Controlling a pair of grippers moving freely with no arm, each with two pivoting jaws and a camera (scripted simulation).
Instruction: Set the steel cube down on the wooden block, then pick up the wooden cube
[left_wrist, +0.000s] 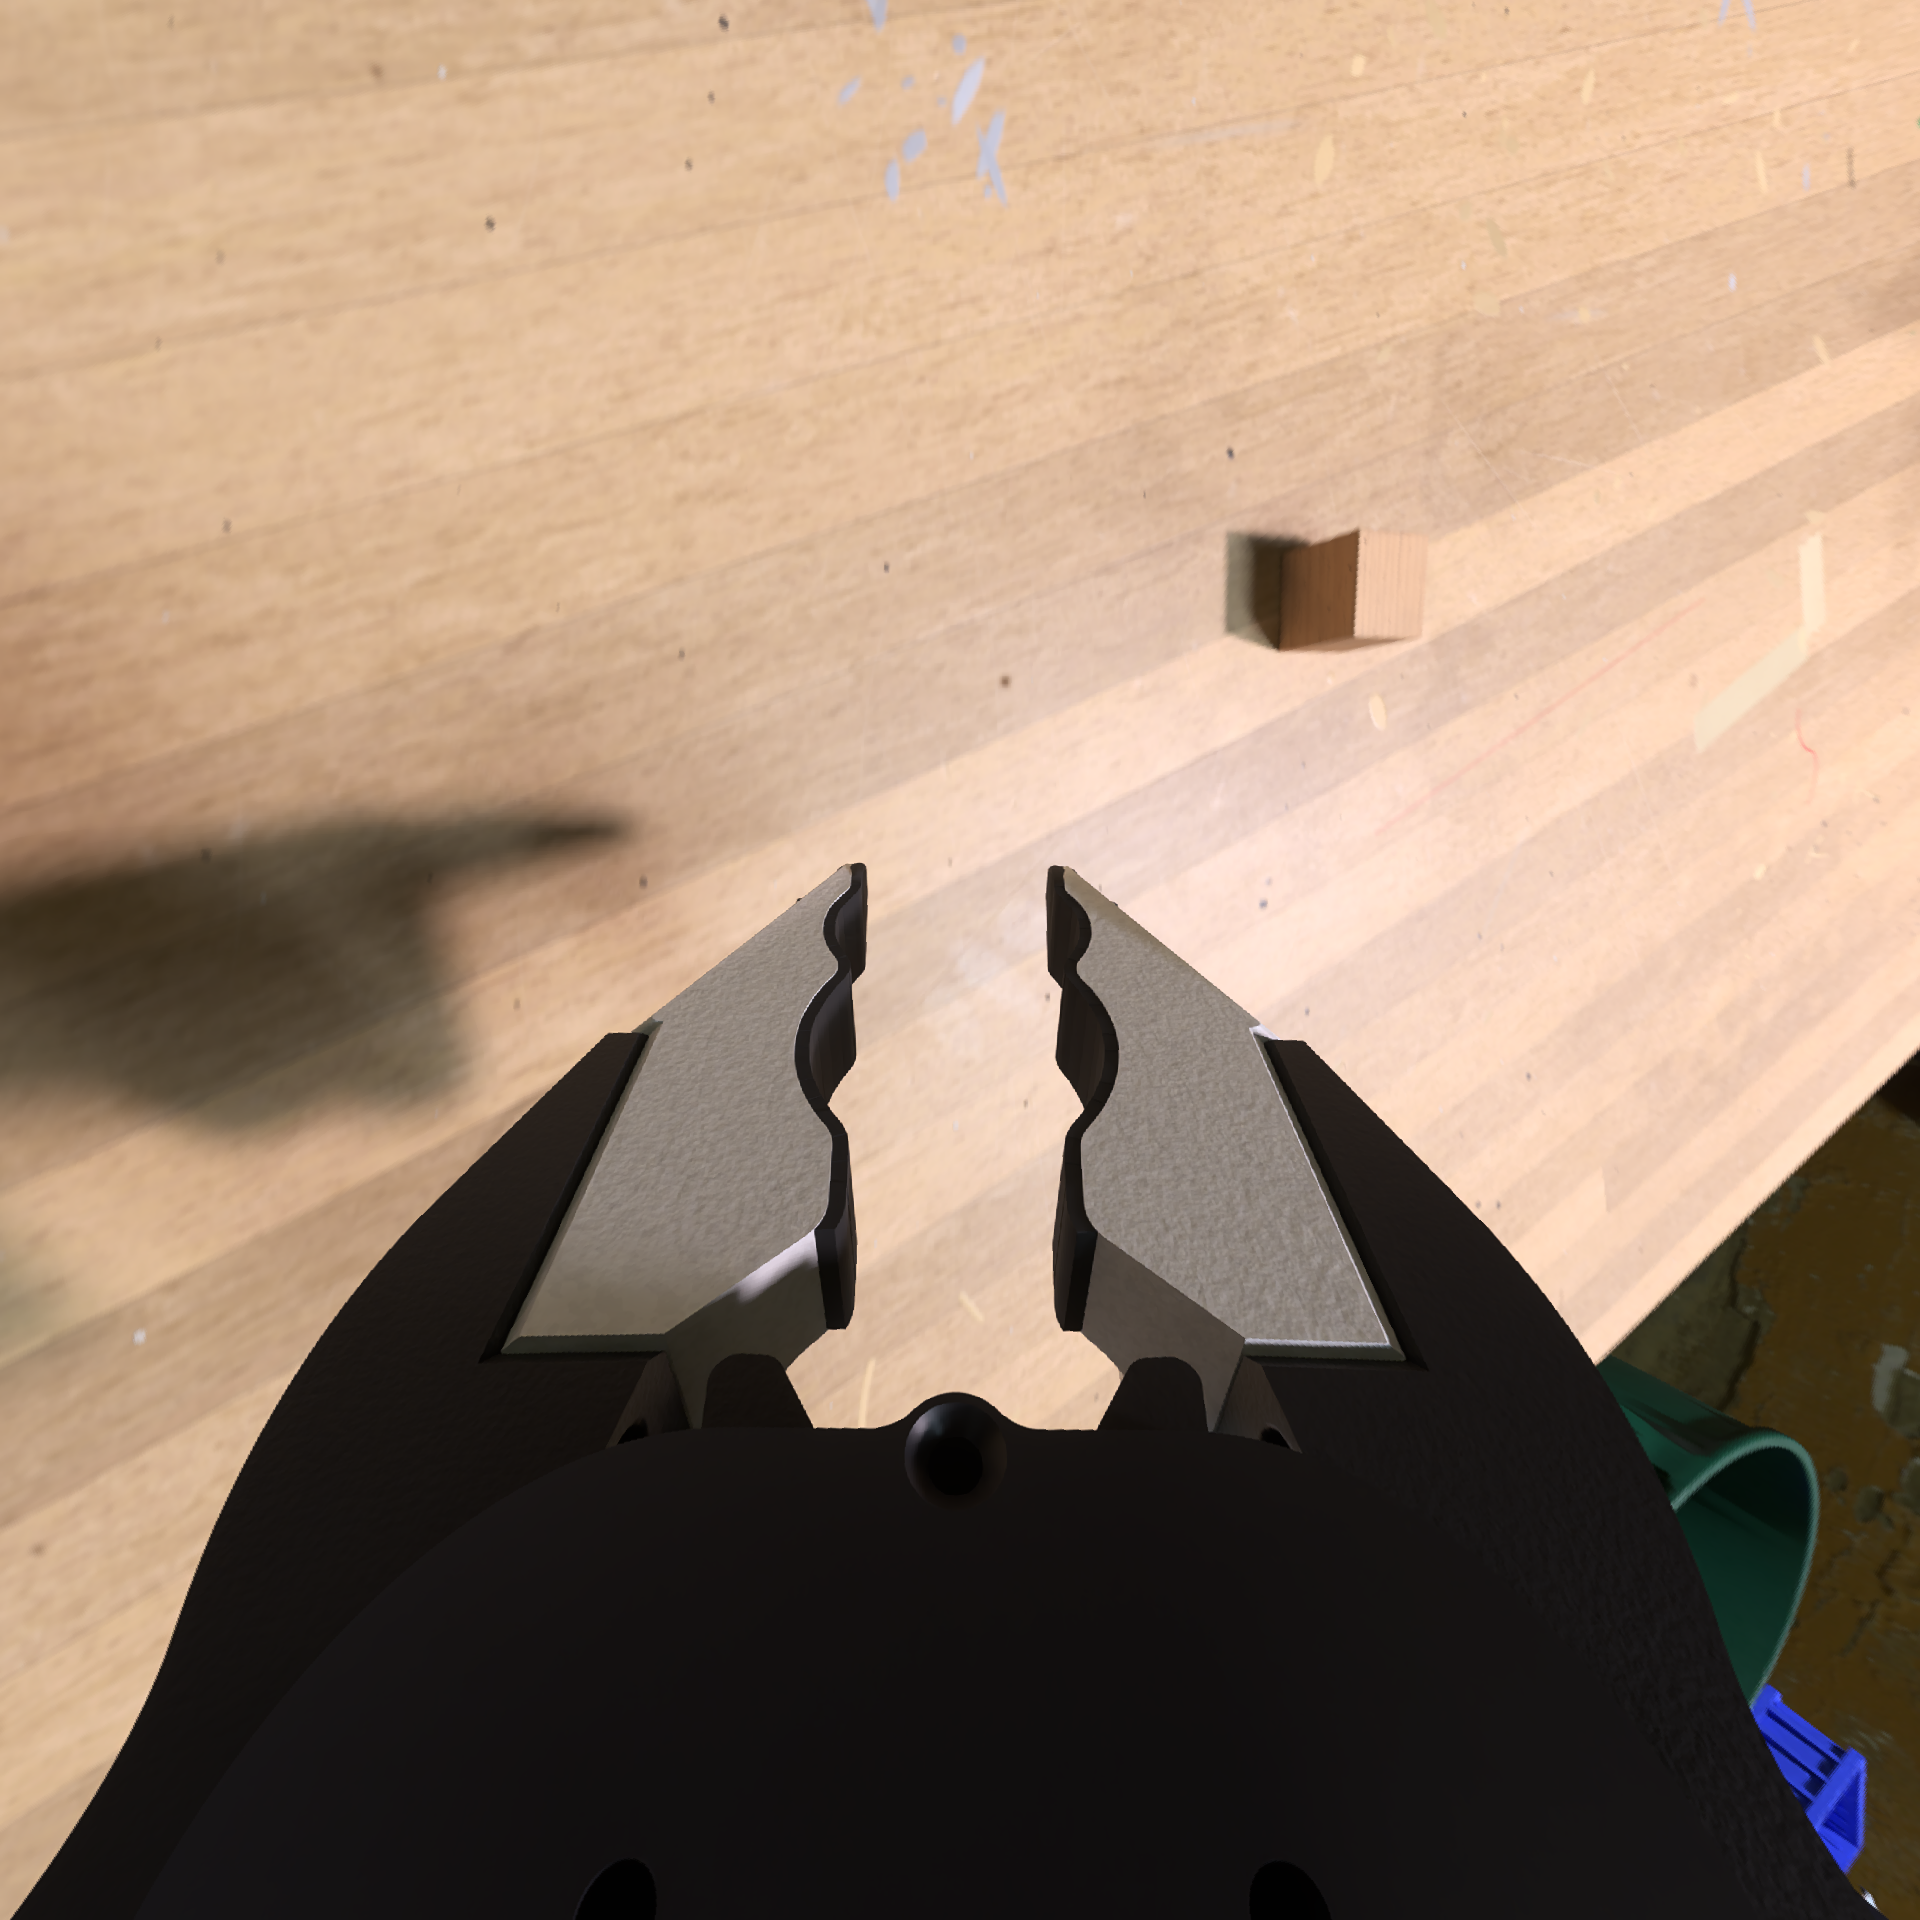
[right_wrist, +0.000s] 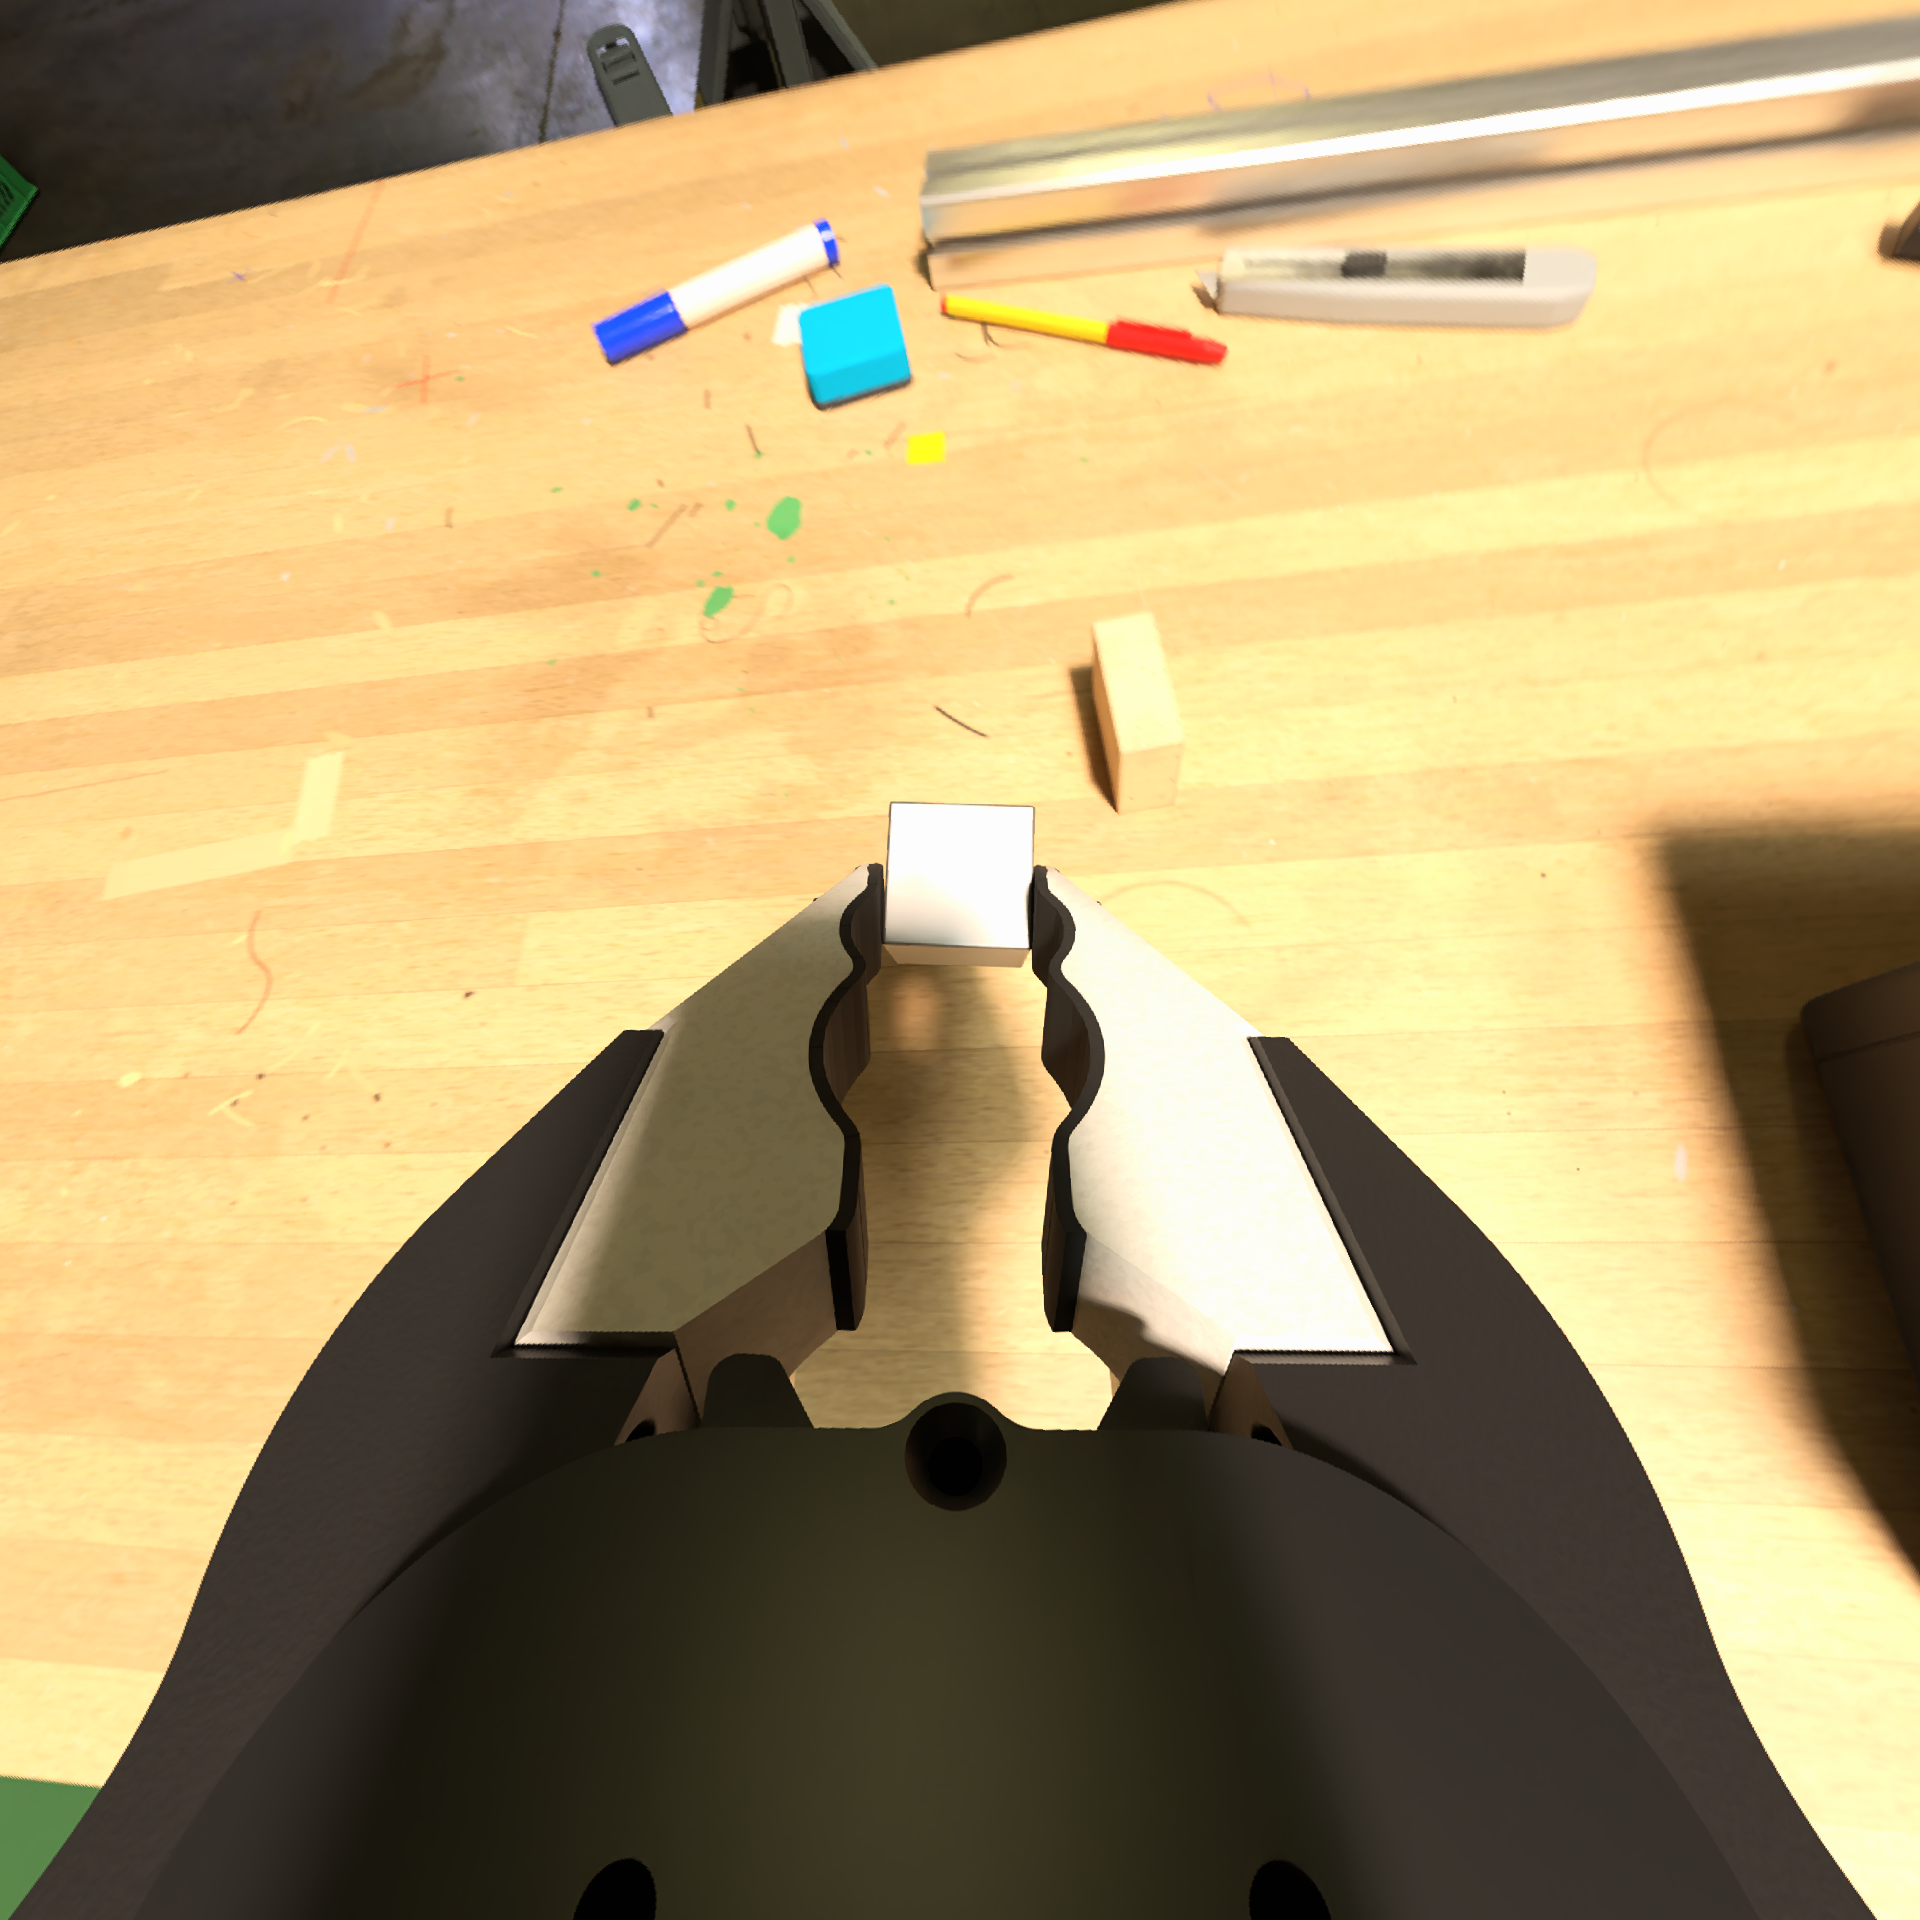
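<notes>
My right gripper (right_wrist: 958, 883) is shut on the steel cube (right_wrist: 958, 883), a pale shiny cube held between the fingertips above the wooden table (right_wrist: 416, 935). The wooden block (right_wrist: 1138, 707), a pale oblong, lies on the table just ahead and to the right of the cube. In the left wrist view the wooden cube (left_wrist: 1349, 589), small and brown, sits on the table ahead and to the right of my left gripper (left_wrist: 956, 883), which is open, empty and above the table.
At the far side of the right wrist view lie a blue-capped marker (right_wrist: 717, 291), a cyan block (right_wrist: 854, 345), a yellow and red pen (right_wrist: 1081, 330), a grey utility knife (right_wrist: 1403, 283) and a long metal bar (right_wrist: 1403, 156). A dark object (right_wrist: 1865, 1143) stands at the right edge. The table edge (left_wrist: 1662, 1226) runs at the right of the left wrist view, with a green bin (left_wrist: 1725, 1538) below.
</notes>
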